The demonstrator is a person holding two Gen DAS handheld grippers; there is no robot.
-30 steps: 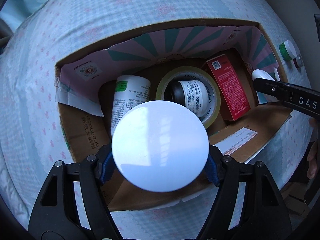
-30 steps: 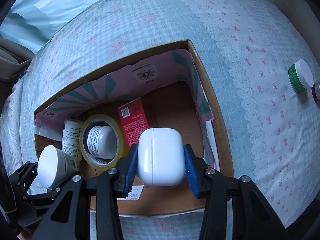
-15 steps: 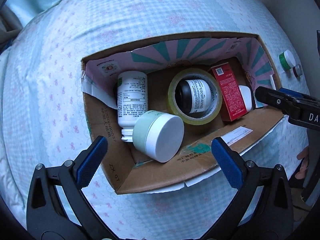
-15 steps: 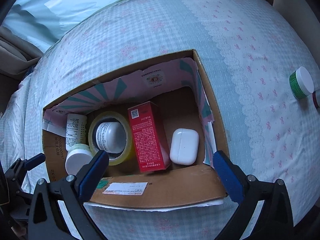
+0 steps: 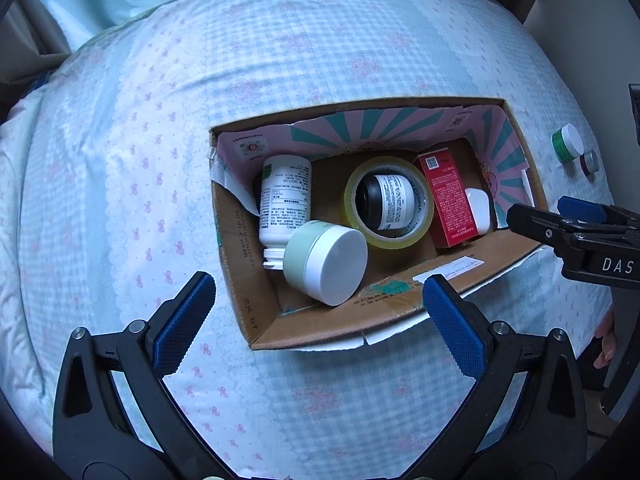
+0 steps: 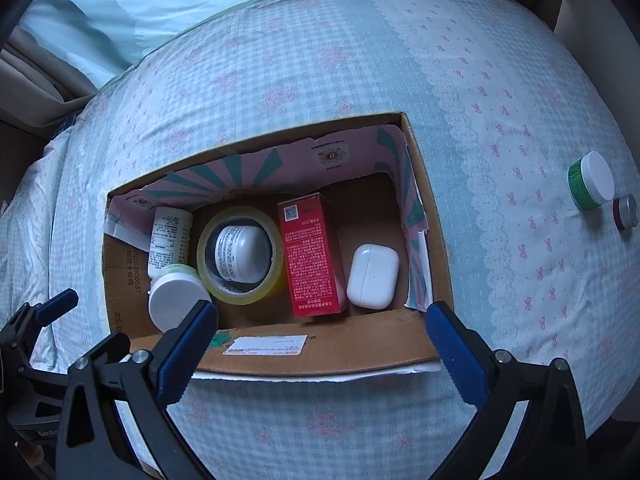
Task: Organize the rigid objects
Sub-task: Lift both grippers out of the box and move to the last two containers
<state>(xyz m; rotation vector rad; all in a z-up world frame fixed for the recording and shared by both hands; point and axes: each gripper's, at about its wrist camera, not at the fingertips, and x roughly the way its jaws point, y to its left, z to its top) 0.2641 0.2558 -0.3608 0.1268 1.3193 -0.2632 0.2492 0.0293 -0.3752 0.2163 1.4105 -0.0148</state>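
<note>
An open cardboard box (image 5: 256, 292) (image 6: 320, 356) sits on the bed. Inside lie a white pill bottle (image 5: 285, 200) (image 6: 170, 240), a pale green jar with a white lid (image 5: 326, 262) (image 6: 174, 300), a yellow tape roll (image 5: 420, 216) (image 6: 208, 280) ringed around a dark-capped jar (image 5: 384, 198) (image 6: 238, 254), a red carton (image 5: 450, 200) (image 6: 310, 260) and a white earbud case (image 5: 478, 210) (image 6: 372, 276). My left gripper (image 5: 318, 320) is open and empty above the box's near edge. My right gripper (image 6: 320, 344) is open and empty above the near edge too.
A green jar with a white lid (image 5: 566, 142) (image 6: 592, 186) and a small dark red pot (image 5: 589, 162) (image 6: 625, 212) stand on the bedspread (image 6: 500, 120) right of the box. The right gripper's side shows in the left wrist view (image 5: 576, 232). A pillow (image 6: 180, 4) lies at the back.
A second ago the left gripper held the green jar and the right held the earbud case. Both opened; the two items now lie in the box. Both grippers have pulled back and up.
</note>
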